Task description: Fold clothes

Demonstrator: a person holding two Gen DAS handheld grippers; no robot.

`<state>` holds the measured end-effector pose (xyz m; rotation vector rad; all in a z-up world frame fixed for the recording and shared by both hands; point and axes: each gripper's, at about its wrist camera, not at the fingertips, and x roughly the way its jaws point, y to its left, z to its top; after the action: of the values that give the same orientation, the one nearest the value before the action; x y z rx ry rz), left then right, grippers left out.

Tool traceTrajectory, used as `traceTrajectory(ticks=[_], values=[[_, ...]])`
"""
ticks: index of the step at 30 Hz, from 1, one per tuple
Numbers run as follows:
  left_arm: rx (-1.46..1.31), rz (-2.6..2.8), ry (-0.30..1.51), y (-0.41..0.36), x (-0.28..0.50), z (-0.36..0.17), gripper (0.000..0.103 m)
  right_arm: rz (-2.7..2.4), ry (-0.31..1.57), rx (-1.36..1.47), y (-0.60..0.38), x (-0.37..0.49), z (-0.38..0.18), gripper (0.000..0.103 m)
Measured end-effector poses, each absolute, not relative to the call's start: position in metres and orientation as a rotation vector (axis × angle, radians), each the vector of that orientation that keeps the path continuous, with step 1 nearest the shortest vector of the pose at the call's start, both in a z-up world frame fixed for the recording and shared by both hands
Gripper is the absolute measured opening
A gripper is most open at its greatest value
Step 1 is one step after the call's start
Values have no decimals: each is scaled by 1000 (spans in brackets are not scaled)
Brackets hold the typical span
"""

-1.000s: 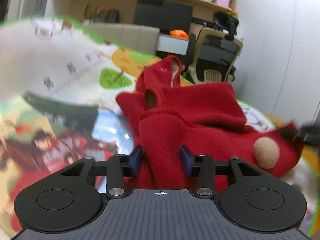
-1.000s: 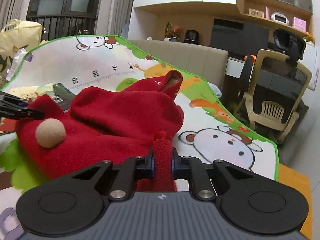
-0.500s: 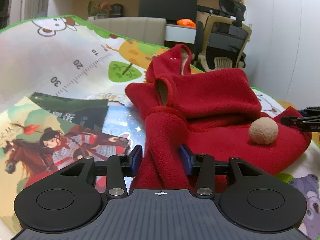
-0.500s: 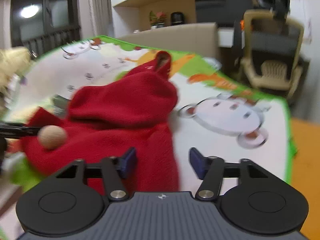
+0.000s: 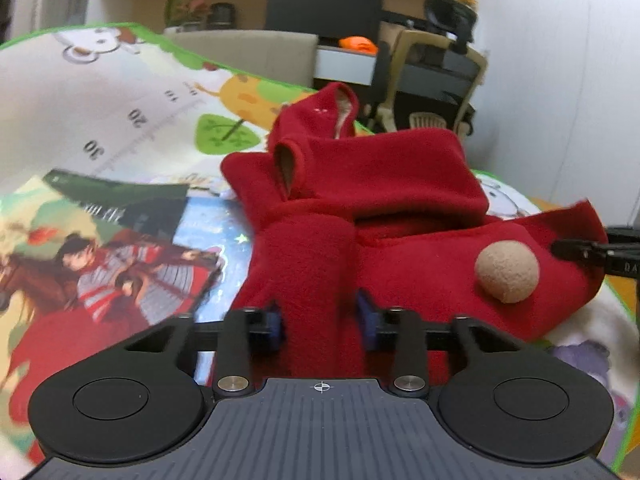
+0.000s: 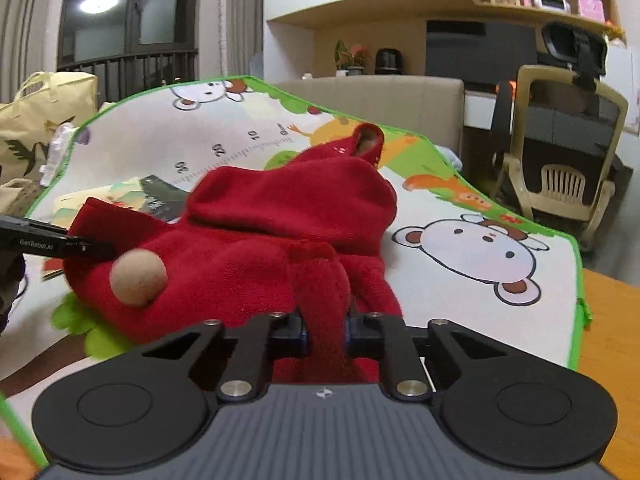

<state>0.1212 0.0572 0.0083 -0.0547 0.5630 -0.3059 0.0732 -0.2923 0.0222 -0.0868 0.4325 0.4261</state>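
We see one red fleece garment (image 6: pixel 280 240) with one tan pompom (image 6: pixel 138 277), lying on one cartoon play mat (image 6: pixel 472 248) beside one picture book (image 5: pixel 104 248). Our right gripper (image 6: pixel 325 326) has its jaws clamped narrow on a sleeve; our left gripper (image 5: pixel 320 320) has its jaws wider, a thick fold between them.

Right claw (image 6: pixel 326 330) pinches a fold of the red fleece garment (image 6: pixel 248 248).

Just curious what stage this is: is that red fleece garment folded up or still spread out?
Partly folded: the red fleece garment lies bunched in overlapping layers on the play mat, not flat.
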Motion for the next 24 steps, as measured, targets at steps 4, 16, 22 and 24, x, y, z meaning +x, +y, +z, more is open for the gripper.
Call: traceTrajectory(ticks=[4, 16, 22, 24], values=[[-101, -307, 558, 66, 86, 16, 18, 448, 419, -103, -297, 26, 33, 12], [-203, -396, 525, 85, -42, 35, 15, 431, 381, -145, -313, -27, 65, 11], [-60, -377, 427, 76, 2, 72, 15, 398, 291, -221, -296, 52, 91, 11], [-19, -363, 398, 74, 26, 84, 15, 386, 301, -225, -290, 89, 90, 11]])
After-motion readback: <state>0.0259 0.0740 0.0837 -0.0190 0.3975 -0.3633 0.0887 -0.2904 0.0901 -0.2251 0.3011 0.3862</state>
